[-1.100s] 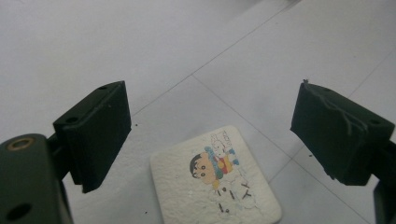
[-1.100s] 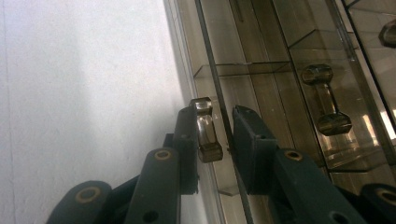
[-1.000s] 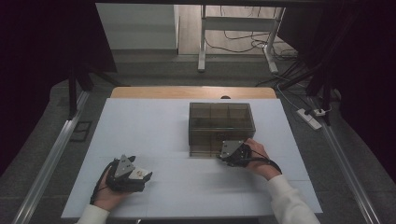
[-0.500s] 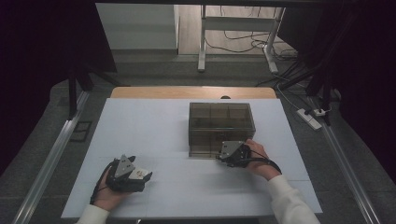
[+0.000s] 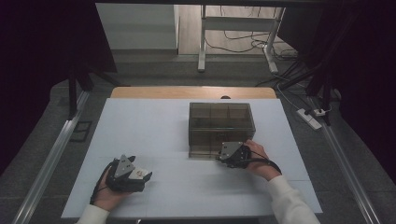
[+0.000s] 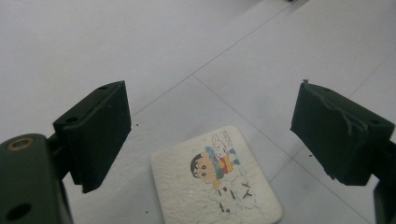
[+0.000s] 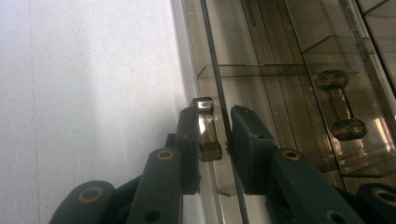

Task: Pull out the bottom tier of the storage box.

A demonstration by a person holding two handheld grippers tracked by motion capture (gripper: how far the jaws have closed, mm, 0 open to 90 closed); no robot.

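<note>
A smoky see-through drawer box (image 5: 219, 123) stands on the white table (image 5: 154, 126), right of centre. My right gripper (image 5: 220, 157) lies against the box's front lower edge, pointing left. In the right gripper view its jaws stand narrow, and this right gripper (image 7: 217, 126) is shut on a small clear brown drawer handle (image 7: 207, 133) with the thin front panel's edge beside it. A white square coaster (image 6: 215, 182) with a cartoon figure lies flat on the table. My left gripper (image 6: 210, 135) hovers wide open over the coaster (image 5: 140, 174), touching nothing, at the near left (image 5: 145, 177).
A second brown handle (image 7: 338, 105) shows through the box wall. Metal rails (image 5: 51, 158) run along both sides of the table. A power strip (image 5: 310, 116) and cables lie on the floor at the right, and a desk frame (image 5: 203, 42) stands behind.
</note>
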